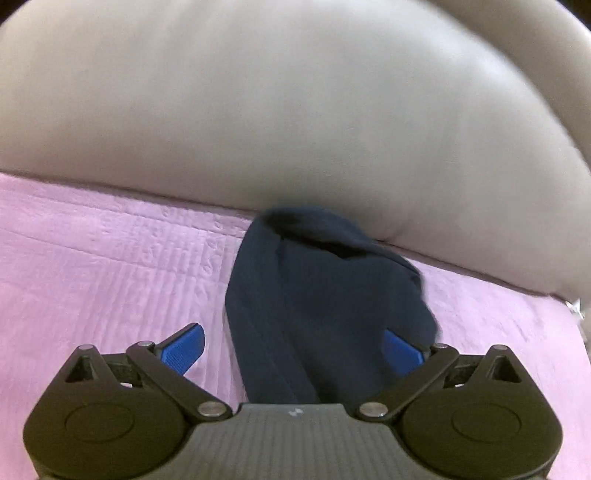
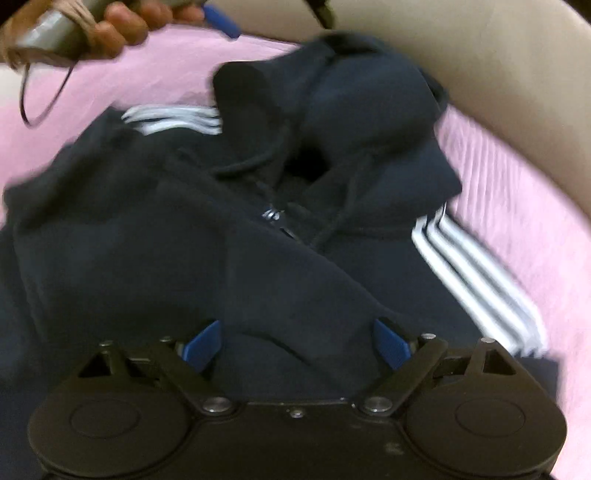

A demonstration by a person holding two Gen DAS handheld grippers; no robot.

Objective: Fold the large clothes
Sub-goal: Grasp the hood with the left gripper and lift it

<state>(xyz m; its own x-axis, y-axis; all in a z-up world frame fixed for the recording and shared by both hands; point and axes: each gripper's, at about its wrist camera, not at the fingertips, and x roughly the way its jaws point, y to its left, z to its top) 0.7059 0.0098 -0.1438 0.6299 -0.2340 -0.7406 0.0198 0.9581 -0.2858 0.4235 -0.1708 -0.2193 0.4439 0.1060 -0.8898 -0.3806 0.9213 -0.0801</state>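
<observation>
A dark navy hooded jacket [image 2: 184, 240] with white sleeve stripes [image 2: 476, 280] lies crumpled on a pink quilted cover [image 2: 517, 221], its hood [image 2: 369, 99] toward the far side. My right gripper [image 2: 297, 347] hovers low over the jacket's body, jaws wide apart, with a fold of cloth running between the blue pads [image 2: 203, 349] but not pinched. In the left wrist view, my left gripper [image 1: 291, 347] is also open. A strip of the navy jacket [image 1: 314, 288] lies between its pads [image 1: 183, 349] and runs up toward the cushion.
A beige padded backrest [image 1: 295, 110] rises right behind the pink cover [image 1: 92, 258] and curves around the right side [image 2: 480, 55]. A person's hand [image 2: 122, 26] holding the other gripper's handle, with a dangling strap, shows at the top left of the right wrist view.
</observation>
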